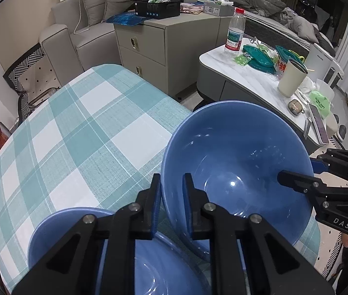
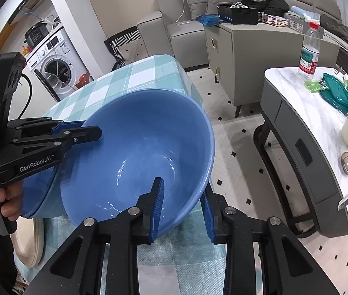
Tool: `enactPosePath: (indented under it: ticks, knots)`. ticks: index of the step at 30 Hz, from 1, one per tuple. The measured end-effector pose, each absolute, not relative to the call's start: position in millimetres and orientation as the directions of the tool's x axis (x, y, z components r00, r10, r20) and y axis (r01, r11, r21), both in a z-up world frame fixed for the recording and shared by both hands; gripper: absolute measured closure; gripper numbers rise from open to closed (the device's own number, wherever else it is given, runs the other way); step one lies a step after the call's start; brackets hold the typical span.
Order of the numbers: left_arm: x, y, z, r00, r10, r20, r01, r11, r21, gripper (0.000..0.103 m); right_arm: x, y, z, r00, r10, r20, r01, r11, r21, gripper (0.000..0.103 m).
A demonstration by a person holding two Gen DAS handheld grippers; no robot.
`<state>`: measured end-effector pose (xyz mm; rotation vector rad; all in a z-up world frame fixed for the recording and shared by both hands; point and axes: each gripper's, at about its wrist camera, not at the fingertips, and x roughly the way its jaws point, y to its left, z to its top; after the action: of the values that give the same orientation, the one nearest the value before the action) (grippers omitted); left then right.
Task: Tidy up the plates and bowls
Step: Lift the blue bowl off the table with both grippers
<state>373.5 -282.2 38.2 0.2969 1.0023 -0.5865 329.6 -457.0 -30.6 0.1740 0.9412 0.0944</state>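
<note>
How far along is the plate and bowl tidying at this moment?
Done: nothing clearly stacked yet. In hand: both grippers, left and right, clamp opposite rims of the tilted big bowl. Left: a second bowl and a cream plate wait on the table.

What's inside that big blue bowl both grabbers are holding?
The big blue bowl is empty inside, showing only glossy reflections. One finger of the right gripper reaches in, hiding a strip of the wall.

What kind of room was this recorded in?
Probably a lived-in home, a living area: a grey sofa with cushions, a washing machine to the side, and a checked tablecloth under the bowls.
</note>
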Motion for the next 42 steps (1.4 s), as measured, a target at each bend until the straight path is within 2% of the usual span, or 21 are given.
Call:
enactPosePath:
  ticks: [42]
  knots:
    - [349.1,-274.8,82.3,0.473,-0.371,-0.799,0.592,0.806,-0.024,0.088,310.1,-456.0,12.1,0.655,0.103,-0.749,0.005,0.99,0.141,0.075]
